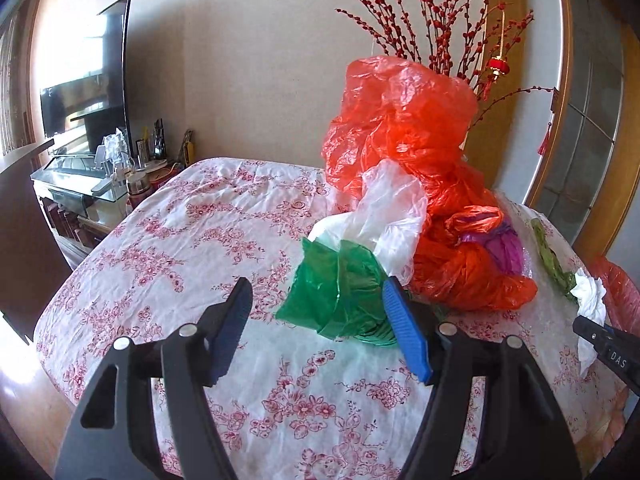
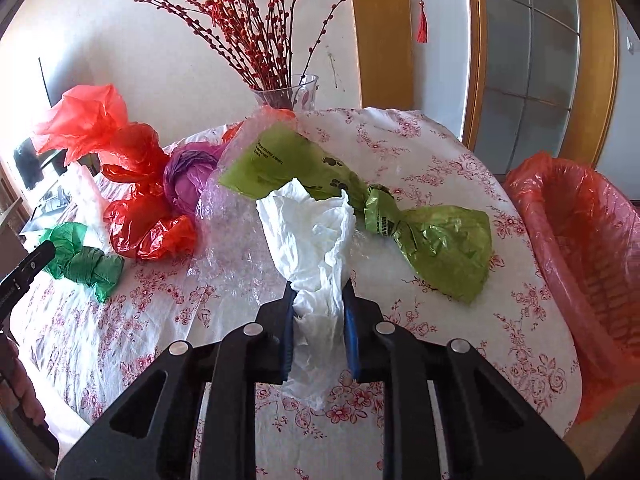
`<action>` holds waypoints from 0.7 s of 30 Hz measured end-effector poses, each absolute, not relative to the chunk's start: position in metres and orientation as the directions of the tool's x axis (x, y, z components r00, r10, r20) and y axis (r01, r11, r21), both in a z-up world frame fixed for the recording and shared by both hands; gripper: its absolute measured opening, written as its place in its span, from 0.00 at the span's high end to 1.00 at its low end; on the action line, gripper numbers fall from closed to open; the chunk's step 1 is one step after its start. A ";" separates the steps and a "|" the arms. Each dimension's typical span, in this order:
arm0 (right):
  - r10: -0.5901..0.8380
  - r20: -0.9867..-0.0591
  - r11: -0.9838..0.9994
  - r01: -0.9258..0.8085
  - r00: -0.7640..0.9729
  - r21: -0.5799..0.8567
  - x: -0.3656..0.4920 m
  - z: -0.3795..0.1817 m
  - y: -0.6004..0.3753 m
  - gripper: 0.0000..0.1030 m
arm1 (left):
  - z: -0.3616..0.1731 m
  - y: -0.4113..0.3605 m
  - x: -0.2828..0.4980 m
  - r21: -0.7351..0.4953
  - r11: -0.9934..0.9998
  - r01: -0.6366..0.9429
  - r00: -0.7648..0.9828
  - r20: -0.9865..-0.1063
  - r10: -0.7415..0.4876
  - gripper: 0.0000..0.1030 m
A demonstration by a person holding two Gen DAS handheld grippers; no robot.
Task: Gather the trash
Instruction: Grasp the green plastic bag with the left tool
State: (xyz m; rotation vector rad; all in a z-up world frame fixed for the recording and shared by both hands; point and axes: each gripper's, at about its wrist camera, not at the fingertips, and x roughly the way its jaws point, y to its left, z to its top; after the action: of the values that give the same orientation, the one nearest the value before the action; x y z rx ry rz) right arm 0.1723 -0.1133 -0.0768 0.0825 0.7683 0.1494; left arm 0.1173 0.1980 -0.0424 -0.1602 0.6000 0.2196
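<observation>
So the right claw has pinched down on a crumpled white tissue, and the wad sticks up out of the pads toward 12 o'clock, long way running straight along the fingers, with a tail hanging below. Makes sense to grab it low like that, the loose top just flops. The lined bin sits off at about 3 o'clock from the tissue, at the table edge, so I'd guess that's where it goes. The left claw is spread wide with nothing in it, nosed up to a knotted green bag at its 1 o'clock; the bag lies on the flowered tablecloth, stretched across in front of the fingers. Red bags, a white one and a lime-green bag are piled behind, not yet collected.
</observation>
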 end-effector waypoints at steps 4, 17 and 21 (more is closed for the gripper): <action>0.164 -0.687 0.986 -0.109 0.708 0.124 0.166 -0.078 -0.113 0.80 | -0.049 0.213 0.126 -0.144 0.956 -0.254 0.783 -0.611 0.116 0.37; 0.161 -0.685 0.987 -0.111 0.711 0.117 0.166 -0.077 -0.114 0.80 | -0.052 0.223 0.123 -0.226 0.945 -0.238 0.774 -0.631 0.045 0.47; 0.163 -0.685 0.987 -0.111 0.710 0.120 0.164 -0.077 -0.114 0.80 | -0.054 0.221 0.129 -0.223 0.950 -0.219 0.765 -0.644 0.025 0.46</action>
State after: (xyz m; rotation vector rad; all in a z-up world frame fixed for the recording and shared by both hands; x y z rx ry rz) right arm 0.1639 -0.1139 -0.0769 0.0716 0.7659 0.1523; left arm 0.1292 0.2210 -0.0544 -0.2952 0.6895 0.1345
